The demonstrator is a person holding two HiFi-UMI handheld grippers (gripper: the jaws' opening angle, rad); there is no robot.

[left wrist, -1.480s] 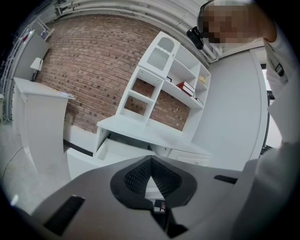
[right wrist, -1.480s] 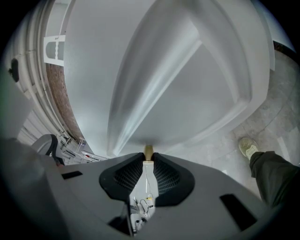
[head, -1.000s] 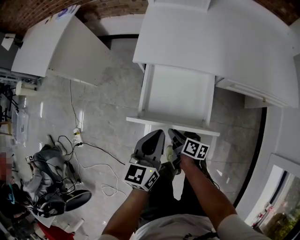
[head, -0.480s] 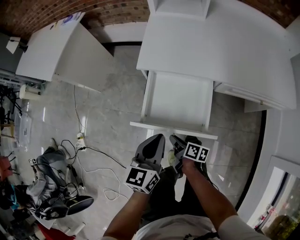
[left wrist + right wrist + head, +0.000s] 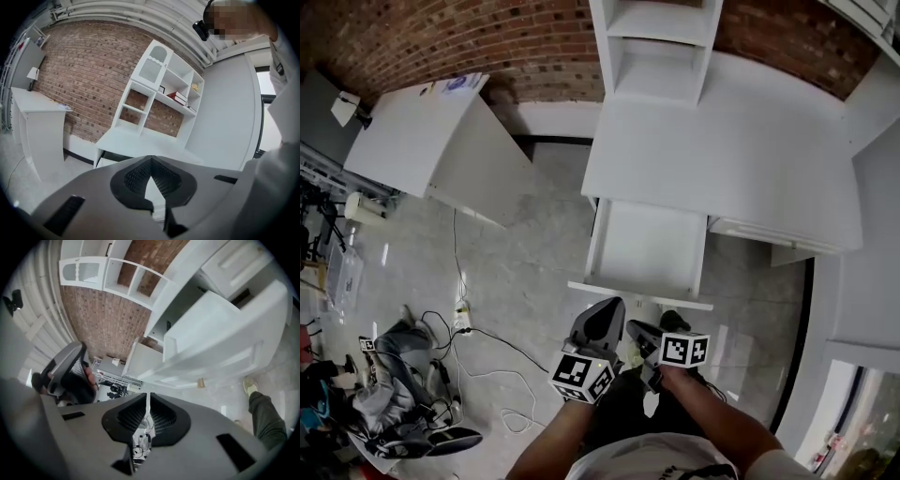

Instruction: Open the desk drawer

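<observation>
Desk drawer (image 5: 649, 248) pulled out under the desk's (image 5: 722, 159) front edge, left gripper (image 5: 607, 309) clenched on nothing, right gripper (image 5: 637, 331) empty, jaws just closing to a slit, both near the drawer front, not touching.

White drawer (image 5: 649, 248), level, far out from under the white desk (image 5: 722, 159) top.
</observation>
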